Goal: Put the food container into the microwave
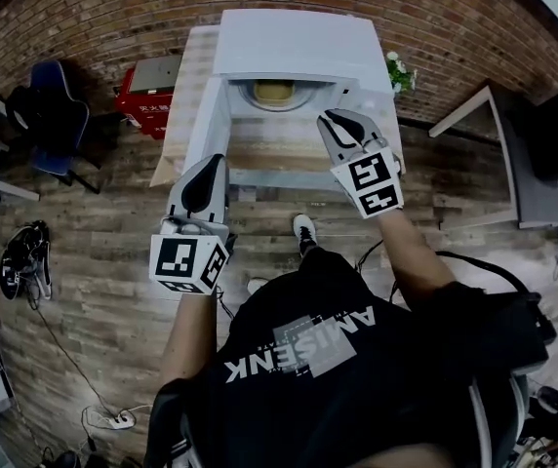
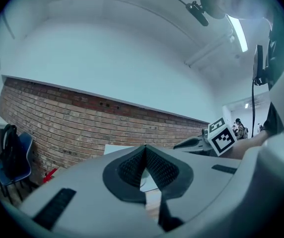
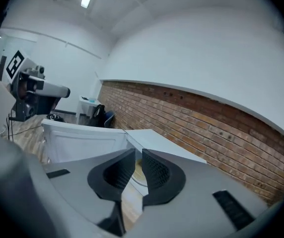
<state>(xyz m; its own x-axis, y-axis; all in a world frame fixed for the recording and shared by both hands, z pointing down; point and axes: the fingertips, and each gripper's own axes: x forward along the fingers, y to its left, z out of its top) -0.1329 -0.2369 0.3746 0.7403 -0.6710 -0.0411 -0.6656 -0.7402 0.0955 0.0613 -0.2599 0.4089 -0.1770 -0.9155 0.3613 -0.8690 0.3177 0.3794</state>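
A white microwave (image 1: 294, 42) stands on a wooden table (image 1: 193, 61) with its door (image 1: 207, 125) swung open to the left. Inside sits a round food container (image 1: 275, 93) with yellowish contents; it also shows through the right gripper's jaws as the food container (image 3: 138, 168). My left gripper (image 1: 204, 181) hovers in front of the open door, pads meeting at the tips, holding nothing; its own view shows the left gripper (image 2: 145, 150). My right gripper (image 1: 345, 125) is at the cavity's right front corner. In its own view the right gripper (image 3: 138, 155) has a narrow gap between the pads, with nothing in it.
A red box (image 1: 147, 91) sits left of the table and a blue chair (image 1: 55, 115) farther left. A small plant (image 1: 401, 71) is at the right of the microwave, and a white desk (image 1: 474, 115) beyond it. A brick wall runs behind. A bag (image 1: 25, 256) lies on the floor.
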